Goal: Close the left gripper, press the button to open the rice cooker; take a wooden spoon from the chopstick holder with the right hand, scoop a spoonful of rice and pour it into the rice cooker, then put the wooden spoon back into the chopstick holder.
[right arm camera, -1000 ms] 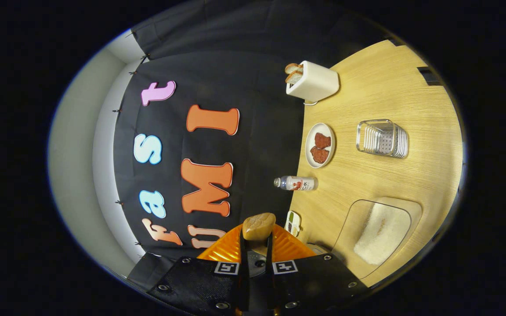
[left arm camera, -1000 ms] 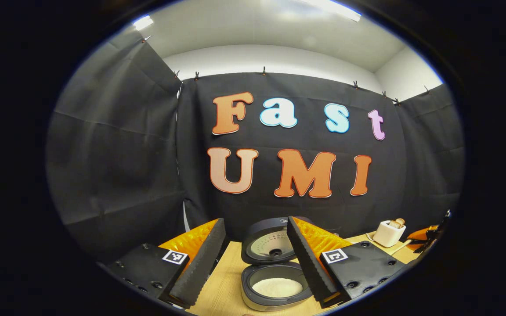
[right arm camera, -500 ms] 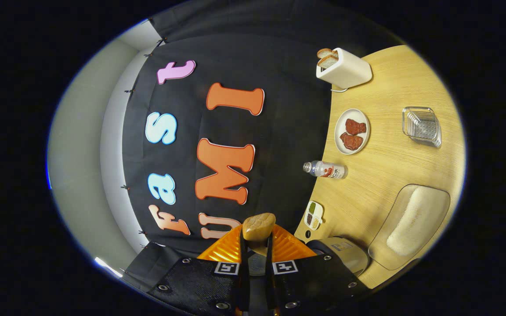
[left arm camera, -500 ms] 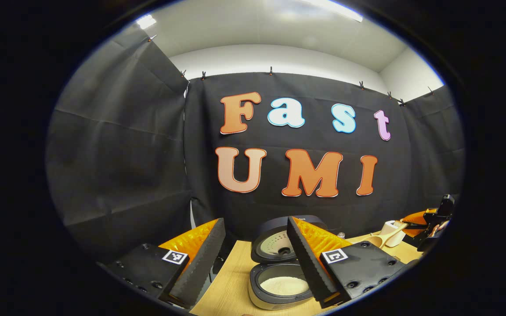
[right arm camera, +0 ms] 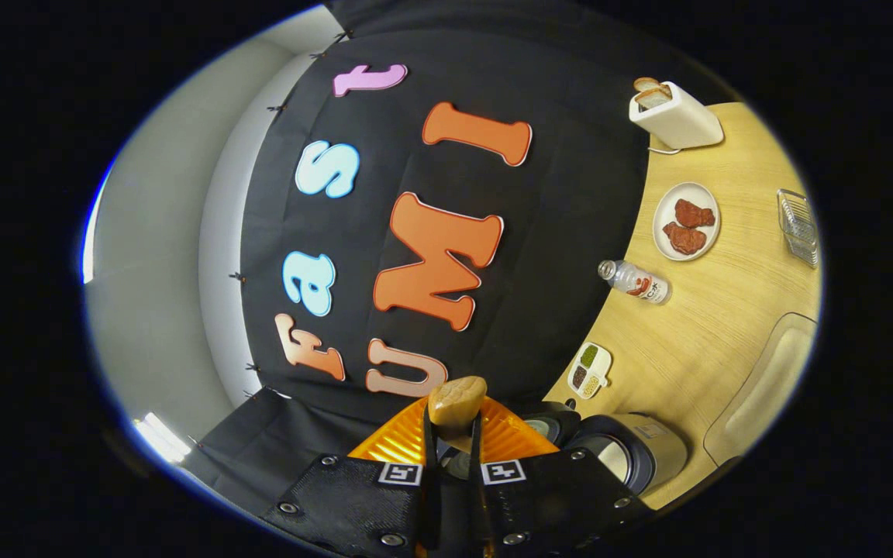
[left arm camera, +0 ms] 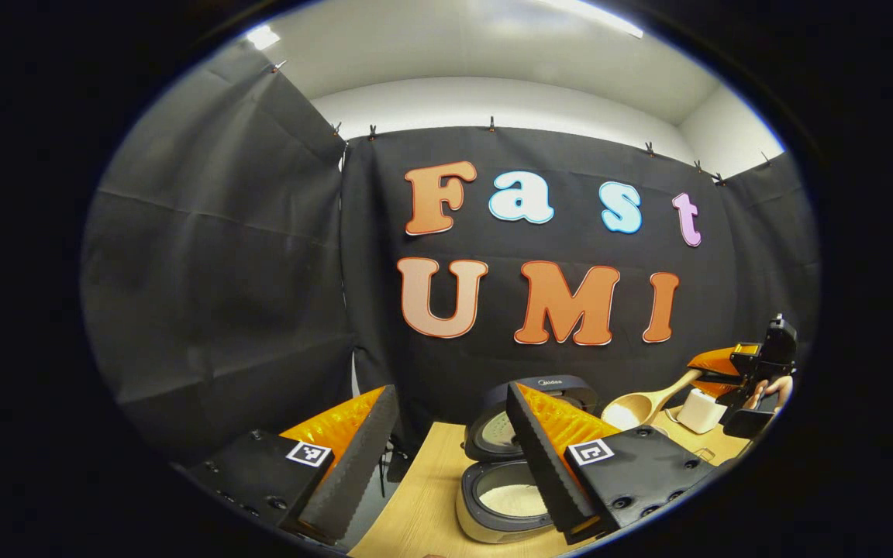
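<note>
In the left gripper view, the rice cooker [left arm camera: 493, 504] stands with its lid [left arm camera: 539, 391] up and white rice [left arm camera: 510, 500] in the pot. My left gripper [left arm camera: 446, 465] is open in front of it, holding nothing. To the right, my right gripper [left arm camera: 749, 368] holds the wooden spoon [left arm camera: 640, 407] in the air, bowl toward the cooker. In the right gripper view, which is rolled on its side, my right gripper [right arm camera: 453, 434] is shut on the spoon [right arm camera: 456, 399], with the cooker [right arm camera: 632, 457] close by. The metal chopstick holder [right arm camera: 799, 229] stands farther off.
On the wooden table [right arm camera: 694, 325] are a white toaster [right arm camera: 675, 116] with bread, a plate of meat [right arm camera: 687, 221], a small bottle [right arm camera: 636, 280], a small divided dish [right arm camera: 590, 370] and a clear tray [right arm camera: 764, 395]. The toaster [left arm camera: 701, 411] sits behind the spoon.
My right gripper has risen and carried the spoon from beside the toaster toward the cooker, rolling further. The left gripper view has swung left, so the cooker sits farther right.
</note>
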A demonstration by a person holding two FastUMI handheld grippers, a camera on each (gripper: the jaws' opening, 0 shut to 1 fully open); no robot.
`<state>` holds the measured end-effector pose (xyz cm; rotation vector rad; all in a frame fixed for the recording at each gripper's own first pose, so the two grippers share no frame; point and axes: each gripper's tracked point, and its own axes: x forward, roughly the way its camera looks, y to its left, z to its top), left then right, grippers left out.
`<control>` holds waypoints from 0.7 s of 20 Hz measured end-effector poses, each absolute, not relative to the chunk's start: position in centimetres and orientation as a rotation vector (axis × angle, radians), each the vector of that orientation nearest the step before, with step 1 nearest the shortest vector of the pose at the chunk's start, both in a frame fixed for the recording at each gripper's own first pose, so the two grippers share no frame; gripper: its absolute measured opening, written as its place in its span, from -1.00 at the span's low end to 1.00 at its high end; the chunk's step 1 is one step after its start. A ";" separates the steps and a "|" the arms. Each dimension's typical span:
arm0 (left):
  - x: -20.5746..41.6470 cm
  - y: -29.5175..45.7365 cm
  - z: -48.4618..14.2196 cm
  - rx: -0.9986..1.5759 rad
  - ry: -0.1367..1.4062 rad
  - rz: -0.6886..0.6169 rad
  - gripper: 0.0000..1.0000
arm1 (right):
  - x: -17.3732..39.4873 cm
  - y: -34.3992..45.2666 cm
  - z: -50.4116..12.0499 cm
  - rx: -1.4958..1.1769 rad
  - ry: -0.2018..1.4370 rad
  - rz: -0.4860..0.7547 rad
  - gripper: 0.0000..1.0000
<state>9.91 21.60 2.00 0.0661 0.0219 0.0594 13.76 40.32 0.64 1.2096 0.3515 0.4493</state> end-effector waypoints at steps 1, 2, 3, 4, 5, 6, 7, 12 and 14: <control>9.7 22.0 2.1 0.067 0.021 0.065 0.86 | 13.8 40.9 0.6 1.188 0.350 0.455 -0.73; 9.5 22.2 2.2 0.067 0.020 0.069 0.86 | 13.8 41.5 0.7 1.164 0.346 0.458 -0.73; 9.3 22.4 2.2 0.067 0.019 0.072 0.86 | 13.8 41.8 0.7 1.140 0.340 0.460 -0.73; 9.2 22.6 2.2 0.067 0.020 0.076 0.86 | 13.9 42.2 0.8 1.118 0.334 0.462 -0.74; 9.1 22.8 2.1 0.066 0.023 0.078 0.91 | 14.0 42.5 0.8 1.095 0.327 0.463 -0.73; 9.1 23.0 1.9 0.065 0.027 0.081 0.91 | 14.1 42.6 0.9 1.074 0.319 0.461 -0.74; 9.2 23.1 1.8 0.063 0.028 0.082 0.91 | 14.2 42.7 0.7 1.059 0.315 0.459 -0.73; 9.2 23.5 1.8 0.056 0.029 0.085 0.84 | 14.1 43.0 0.7 1.008 0.301 0.457 -0.74; 9.2 23.5 1.8 0.052 0.029 0.085 0.91 | 14.0 43.3 0.6 0.983 0.297 0.458 -0.74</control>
